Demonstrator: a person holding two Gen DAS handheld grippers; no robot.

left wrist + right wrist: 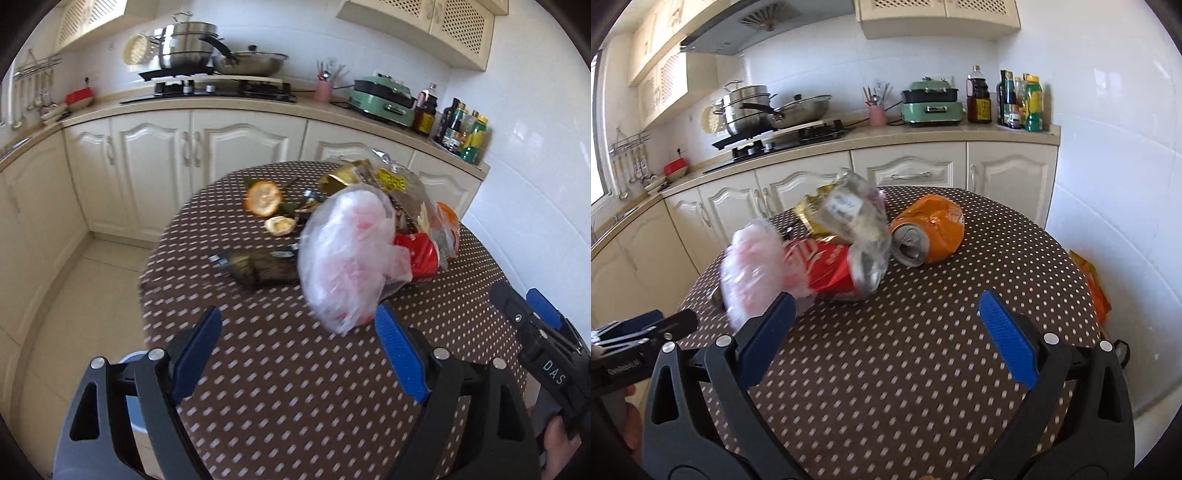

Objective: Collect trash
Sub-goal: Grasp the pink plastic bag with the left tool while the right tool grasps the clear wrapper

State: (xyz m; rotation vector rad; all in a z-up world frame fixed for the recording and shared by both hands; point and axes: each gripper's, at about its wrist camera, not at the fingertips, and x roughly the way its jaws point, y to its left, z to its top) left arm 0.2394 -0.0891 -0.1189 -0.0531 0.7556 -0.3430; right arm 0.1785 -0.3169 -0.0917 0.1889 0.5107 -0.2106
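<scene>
A: Kitchen, dotted round worktop point(923, 350). My left claw point(295, 347) is spread, gripping nothing; blurred plastic bag point(347, 254) sits just ahead.

B: Right claw point(886, 332)?

A: Also released. I'd pinch the bag's near end. Red can point(834, 269) lies flat, long axis left-right, opening right. Orange can point(931, 232) behind.

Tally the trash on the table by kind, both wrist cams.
Crushed cans: 2, red can, orange can
Plastic bags: 2, pink bag, clear bag
Citrus peels: 2
Gold wrapper: 1
Dark wrapper: 1
Total: 8
</scene>
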